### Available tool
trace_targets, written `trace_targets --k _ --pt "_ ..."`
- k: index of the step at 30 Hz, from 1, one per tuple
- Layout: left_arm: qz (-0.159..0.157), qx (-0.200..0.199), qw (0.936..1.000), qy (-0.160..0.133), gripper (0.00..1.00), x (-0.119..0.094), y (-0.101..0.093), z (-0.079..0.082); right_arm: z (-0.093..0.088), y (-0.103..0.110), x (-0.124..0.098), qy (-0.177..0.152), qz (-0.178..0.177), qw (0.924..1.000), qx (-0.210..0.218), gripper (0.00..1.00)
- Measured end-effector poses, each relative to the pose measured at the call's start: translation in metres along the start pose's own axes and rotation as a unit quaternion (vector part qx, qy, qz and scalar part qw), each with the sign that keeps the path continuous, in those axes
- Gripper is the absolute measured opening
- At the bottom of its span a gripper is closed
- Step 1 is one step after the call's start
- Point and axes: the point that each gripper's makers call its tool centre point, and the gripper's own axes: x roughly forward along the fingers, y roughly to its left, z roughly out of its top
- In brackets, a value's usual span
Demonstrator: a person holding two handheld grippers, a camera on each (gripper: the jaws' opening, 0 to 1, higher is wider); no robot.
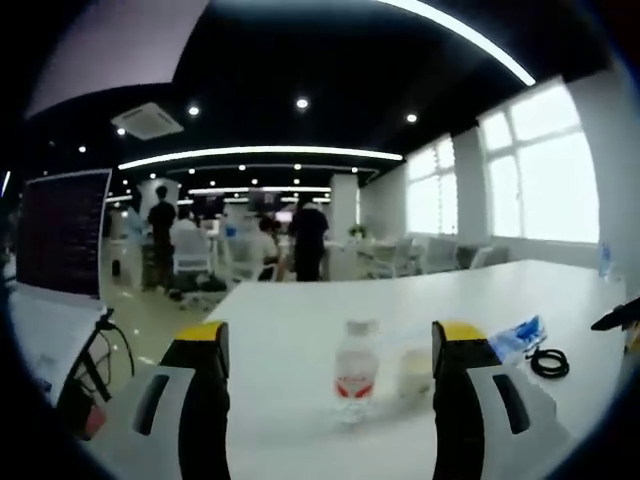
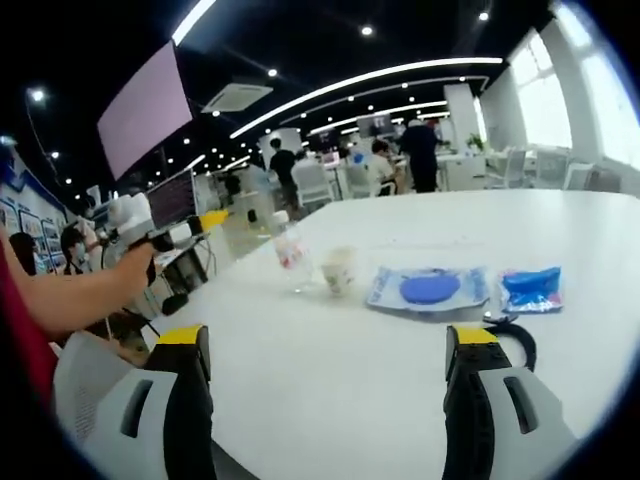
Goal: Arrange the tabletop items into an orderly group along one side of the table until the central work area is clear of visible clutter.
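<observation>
- Left gripper (image 1: 331,345): jaws wide, nothing held; we approach the bottle (image 1: 356,372) beside the cup (image 1: 414,372) on the table (image 1: 300,330)
- Right gripper (image 2: 328,345): jaws apart, empty
- Next: we close on the bottle, gently

white table (image 2: 330,380), red-labelled clear bottle (image 1: 356,372), two blue packets (image 2: 428,288), black cable (image 1: 549,362), yellow-tipped claws
</observation>
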Motion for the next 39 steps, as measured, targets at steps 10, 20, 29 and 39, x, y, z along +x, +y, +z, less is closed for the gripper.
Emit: trace_targets --k 10,20,29,39 --pt "-0.036 -0.015 0.9992 -0.01 0.81 -0.028 -0.026 0.021 0.006 -0.007 -0.018 -0.014 -0.023 0.9996 -0.003 0.97" --pt "-0.086 -0.02 0.9961 -0.007 0.84 -0.063 -0.067 0.028 0.005 -0.014 -0.035 -0.024 -0.05 0.9985 0.0 0.97" --pt "-0.138 -0.012 0.9897 0.034 0.82 -0.087 -0.098 0.008 0.005 -0.025 -0.046 -0.025 -0.073 0.9966 -0.026 0.98" --pt "-0.154 -0.019 0.9866 0.052 0.8 -0.098 -0.097 -0.01 -0.002 -0.037 -0.049 0.007 -0.134 0.9785 -0.157 1.0"
